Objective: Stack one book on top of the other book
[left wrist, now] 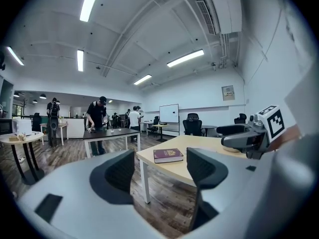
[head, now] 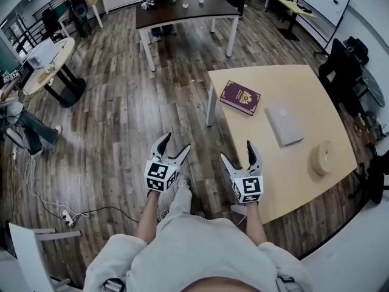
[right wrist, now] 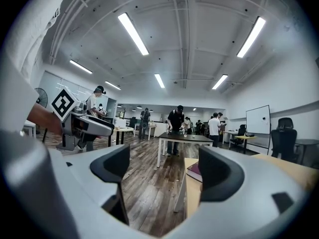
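Grippers hover at the near edge of a pale worktop (head: 310, 90), one in each hand of a person standing on a wood-plank floor (head: 121, 114). At left, the left gripper (head: 175, 143) hangs over the floor, clear of the worktop, its fingers (left wrist: 119, 172) spread wide with nothing between them. Beside it, the right gripper (head: 238, 152) sits at the worktop's near edge, its fingers (right wrist: 113, 166) likewise wide and empty. Beyond them, a maroon book (head: 240, 97) with a gold emblem lies flat, cover up, near the worktop's corner. To its right and apart from it, a grey book (head: 283, 125) also lies flat. Both books are well apart from the grippers. Furthest right, a pale round object (head: 322, 157) rests on the worktop.
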{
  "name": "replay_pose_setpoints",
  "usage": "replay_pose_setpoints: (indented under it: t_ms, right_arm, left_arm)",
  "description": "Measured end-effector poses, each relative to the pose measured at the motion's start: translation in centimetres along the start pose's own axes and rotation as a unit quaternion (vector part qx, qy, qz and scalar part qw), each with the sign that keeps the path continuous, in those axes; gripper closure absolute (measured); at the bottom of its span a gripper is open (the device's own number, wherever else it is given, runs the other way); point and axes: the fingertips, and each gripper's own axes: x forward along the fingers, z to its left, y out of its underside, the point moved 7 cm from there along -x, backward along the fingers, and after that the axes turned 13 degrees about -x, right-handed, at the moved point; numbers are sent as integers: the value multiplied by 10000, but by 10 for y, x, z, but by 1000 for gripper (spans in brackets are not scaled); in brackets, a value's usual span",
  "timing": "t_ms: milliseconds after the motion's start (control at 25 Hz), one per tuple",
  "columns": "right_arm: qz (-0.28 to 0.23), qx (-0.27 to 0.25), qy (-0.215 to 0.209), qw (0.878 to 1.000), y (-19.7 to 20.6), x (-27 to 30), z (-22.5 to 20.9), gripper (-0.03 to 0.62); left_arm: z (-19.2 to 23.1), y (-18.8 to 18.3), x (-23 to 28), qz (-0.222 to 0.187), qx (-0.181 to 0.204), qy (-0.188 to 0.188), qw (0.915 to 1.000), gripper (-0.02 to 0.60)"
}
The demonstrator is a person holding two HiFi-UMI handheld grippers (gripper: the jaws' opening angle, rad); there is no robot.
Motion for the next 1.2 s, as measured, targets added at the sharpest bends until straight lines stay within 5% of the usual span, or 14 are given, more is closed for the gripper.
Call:
replay_pose_setpoints:
  t_ms: [1200]
  right_arm:
    - [334,-179,458,9982,-14,249,-44,192]
  left_arm:
    - [189,-84,188,-73,-117,619,9980,253]
